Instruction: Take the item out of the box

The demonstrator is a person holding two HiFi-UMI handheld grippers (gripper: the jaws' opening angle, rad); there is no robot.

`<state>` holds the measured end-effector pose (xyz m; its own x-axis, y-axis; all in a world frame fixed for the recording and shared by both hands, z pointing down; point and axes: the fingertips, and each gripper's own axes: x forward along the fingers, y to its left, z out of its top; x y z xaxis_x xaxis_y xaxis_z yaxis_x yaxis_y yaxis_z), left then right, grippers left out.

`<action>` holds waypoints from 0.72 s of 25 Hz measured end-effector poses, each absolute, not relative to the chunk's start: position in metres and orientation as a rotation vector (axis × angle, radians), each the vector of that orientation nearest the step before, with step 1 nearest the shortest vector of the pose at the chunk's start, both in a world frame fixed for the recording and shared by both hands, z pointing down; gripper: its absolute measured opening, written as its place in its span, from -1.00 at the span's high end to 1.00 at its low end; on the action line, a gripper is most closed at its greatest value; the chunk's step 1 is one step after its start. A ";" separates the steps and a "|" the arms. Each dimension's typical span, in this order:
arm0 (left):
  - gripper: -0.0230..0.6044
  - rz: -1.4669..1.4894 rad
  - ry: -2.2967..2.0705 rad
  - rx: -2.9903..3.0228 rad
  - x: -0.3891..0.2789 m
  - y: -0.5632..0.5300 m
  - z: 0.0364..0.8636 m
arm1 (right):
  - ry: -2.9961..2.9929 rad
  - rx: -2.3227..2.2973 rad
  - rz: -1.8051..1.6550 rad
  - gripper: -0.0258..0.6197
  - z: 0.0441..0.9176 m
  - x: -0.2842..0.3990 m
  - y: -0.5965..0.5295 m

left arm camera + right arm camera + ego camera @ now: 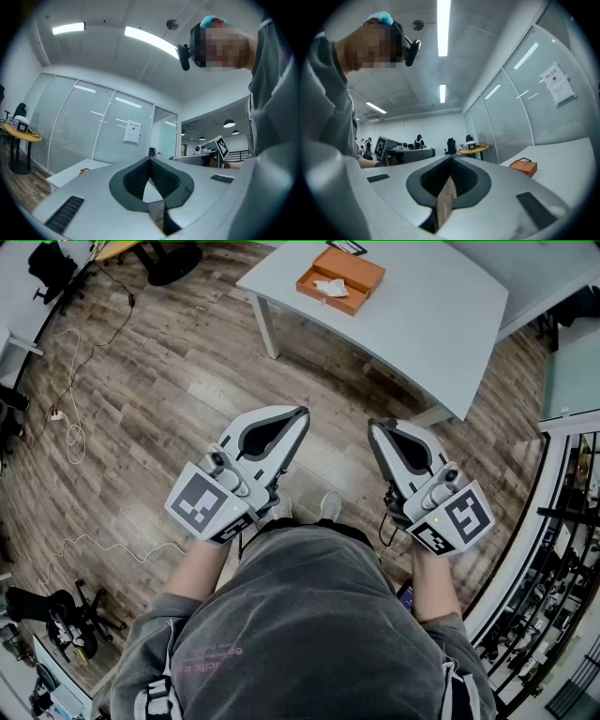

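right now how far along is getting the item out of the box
Nothing looks done: the white item lies inside the open orange box on the white table. In hand: nothing; the left gripper and right gripper are both shut and empty, held level well short of the table. Remaining: approach, grasp the item, lift it out.

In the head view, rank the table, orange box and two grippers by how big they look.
1. The table.
2. The left gripper and right gripper: alike; nearness to the camera enlarges them.
3. The orange box, smallest, but farthest away.
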<state>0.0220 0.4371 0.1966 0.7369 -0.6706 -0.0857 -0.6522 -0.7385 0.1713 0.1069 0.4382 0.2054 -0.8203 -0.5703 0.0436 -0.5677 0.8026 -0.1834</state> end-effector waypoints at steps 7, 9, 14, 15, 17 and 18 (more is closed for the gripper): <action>0.89 -0.212 -1.073 2.804 0.026 0.437 0.195 | 2.979 -0.916 -0.298 0.91 0.205 0.107 0.438; 0.89 -0.213 -1.075 2.801 0.027 0.433 0.196 | 2.986 -0.919 -0.291 0.91 0.206 0.106 0.435; 0.89 -0.210 -1.092 2.790 0.033 0.430 0.198 | 2.984 -0.928 -0.313 0.91 0.210 0.115 0.431; 0.89 -0.210 -1.097 2.787 0.036 0.430 0.198 | 2.980 -0.929 -0.323 0.91 0.210 0.119 0.430; 0.89 -0.207 -1.107 2.783 0.042 0.430 0.199 | 2.975 -0.931 -0.341 0.91 0.213 0.129 0.429; 0.89 -0.205 -1.112 2.780 0.046 0.430 0.200 | 2.973 -0.931 -0.349 0.91 0.214 0.135 0.428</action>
<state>0.0460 0.4303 0.2002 0.7176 -0.6925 -0.0743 -0.6734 -0.7171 0.1798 0.1346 0.4280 0.2140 -0.8236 -0.5640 0.0597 -0.5625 0.7988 -0.2134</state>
